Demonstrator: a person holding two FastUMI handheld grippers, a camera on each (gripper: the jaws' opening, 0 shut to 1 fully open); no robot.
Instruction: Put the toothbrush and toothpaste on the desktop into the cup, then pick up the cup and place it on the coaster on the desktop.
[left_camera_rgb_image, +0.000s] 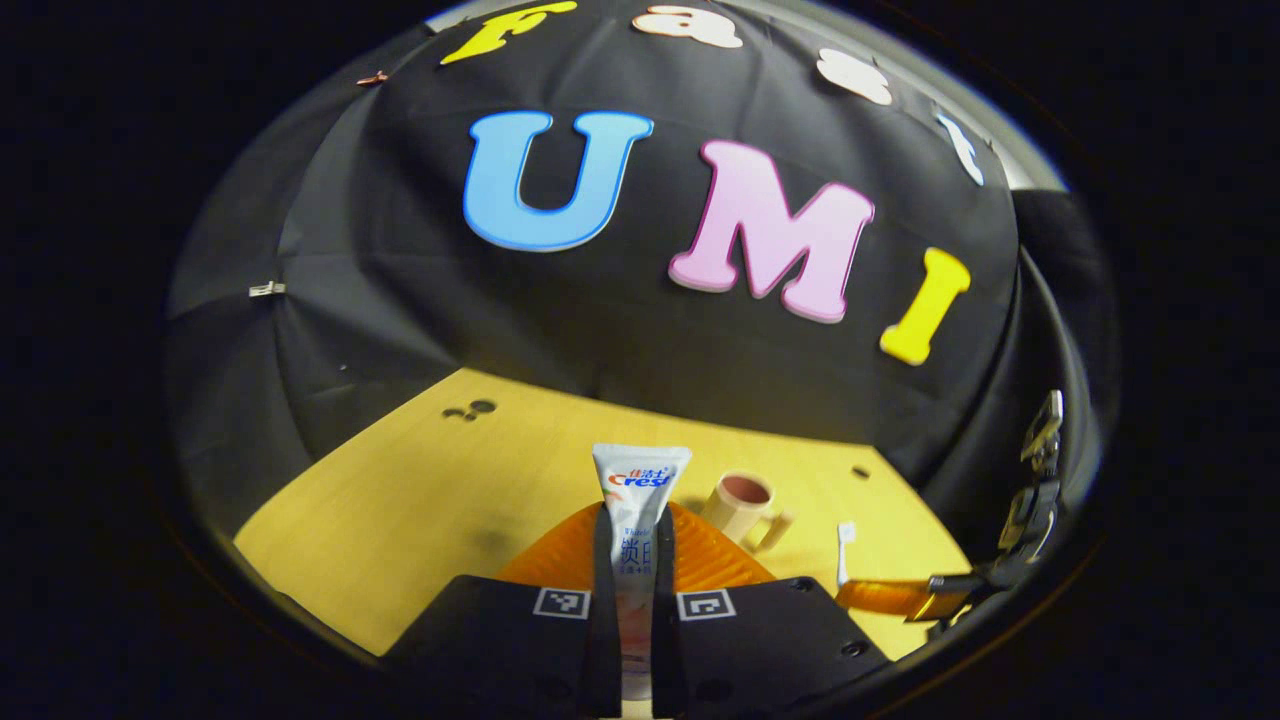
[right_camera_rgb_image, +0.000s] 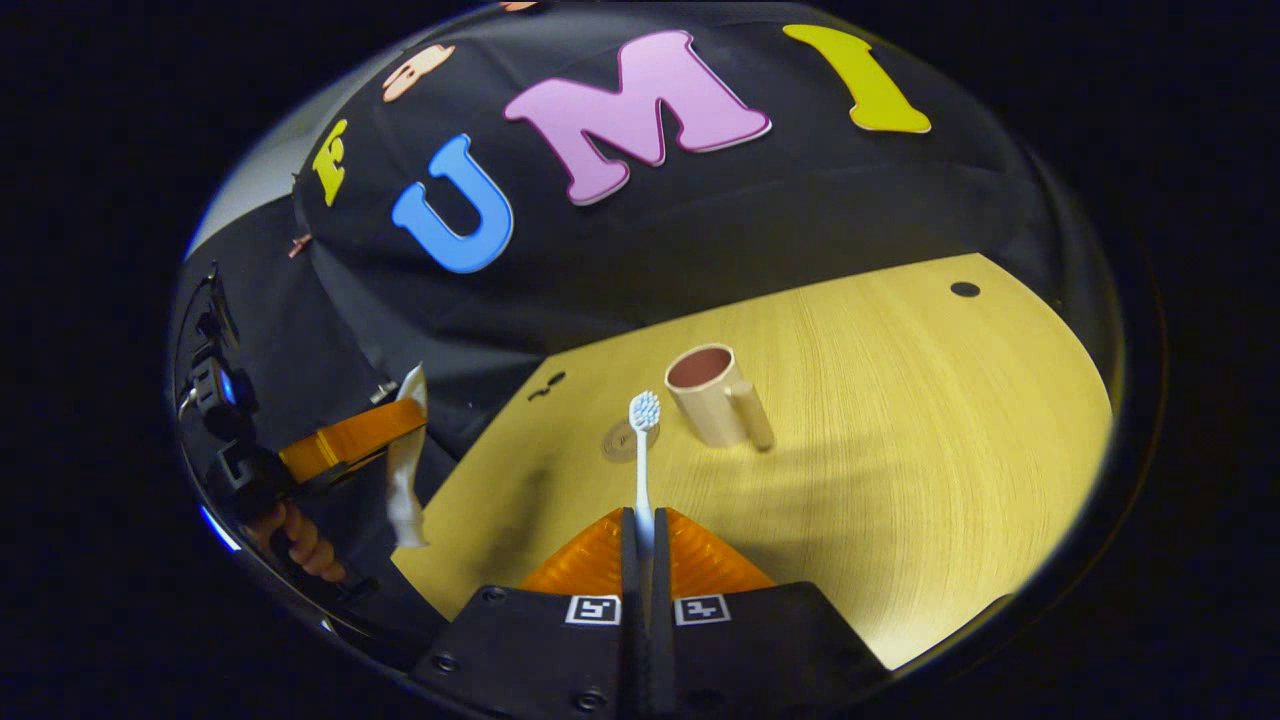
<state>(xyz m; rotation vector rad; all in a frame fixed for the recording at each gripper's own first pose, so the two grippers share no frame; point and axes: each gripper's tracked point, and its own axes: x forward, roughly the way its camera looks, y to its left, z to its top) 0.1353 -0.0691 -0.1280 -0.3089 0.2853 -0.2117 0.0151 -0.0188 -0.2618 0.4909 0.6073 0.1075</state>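
Already aloft with both items, well above the surface. Left gripper clenched on the toothpaste, fingers pressing its sides, crimped end pointing toward twelve o'clock. Right gripper clenched on the toothbrush, bristle head up at twelve o'clock. Cup upright at about one o'clock in the right gripper view, handle toward the camera, nothing visible inside, though not seen to the bottom. Coaster just beside it at eleven o'clock, partly behind the brush head. Likely trouble: a narrow mouth, so a tilted tube or brush may catch the rim and tip the light cup; both grippers arriving together may collide over it; a soft tube may slip or fold if squeezed unevenly. Safer judged one at a time, each dropped in steeply.
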